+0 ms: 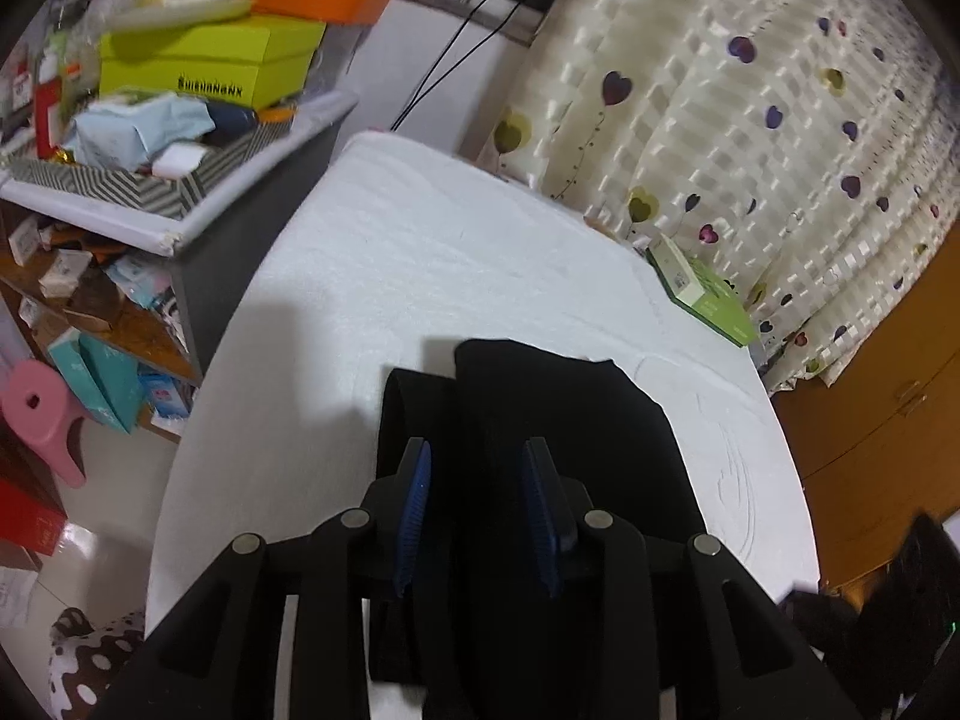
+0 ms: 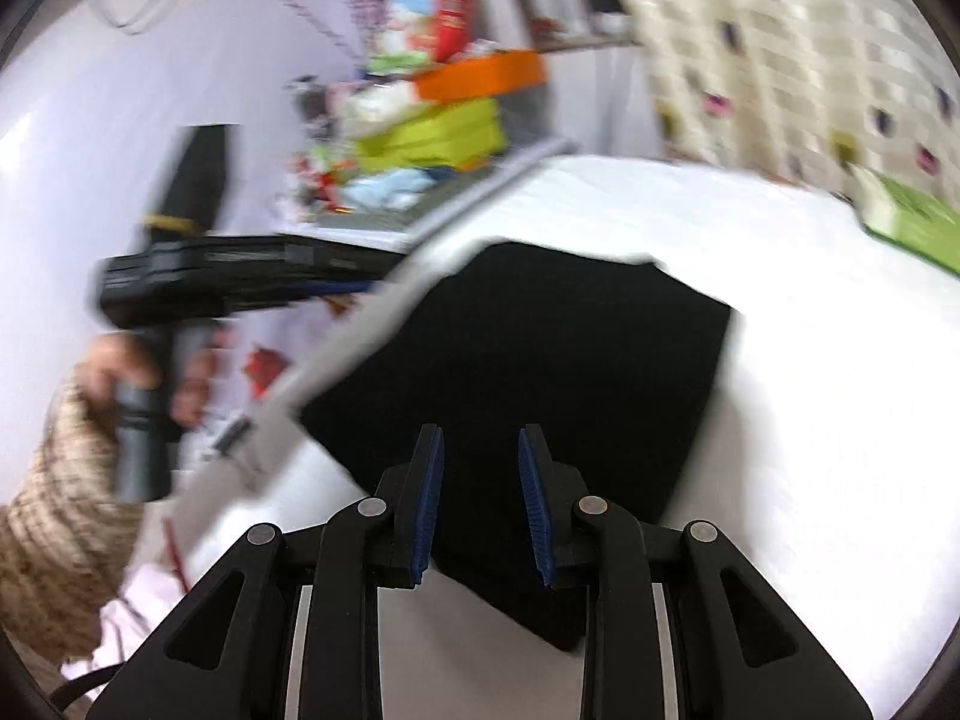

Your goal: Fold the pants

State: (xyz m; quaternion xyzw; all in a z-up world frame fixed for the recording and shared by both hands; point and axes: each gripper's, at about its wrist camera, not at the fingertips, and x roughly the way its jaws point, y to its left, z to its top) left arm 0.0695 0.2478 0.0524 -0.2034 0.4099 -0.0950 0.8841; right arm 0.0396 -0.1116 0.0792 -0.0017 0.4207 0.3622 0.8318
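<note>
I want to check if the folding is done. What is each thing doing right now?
Pants: folded into a dark bundle, lying on the white bed.
Left gripper: open, over the pants, nothing pinched.
Right gripper: open, over the pants, nothing pinched.
Green box: closed, lying at the bed's far edge.
Yellow-green box: closed, stacked on the shelf.

Both wrist views steeply over pants (image 1: 540, 420)
</note>
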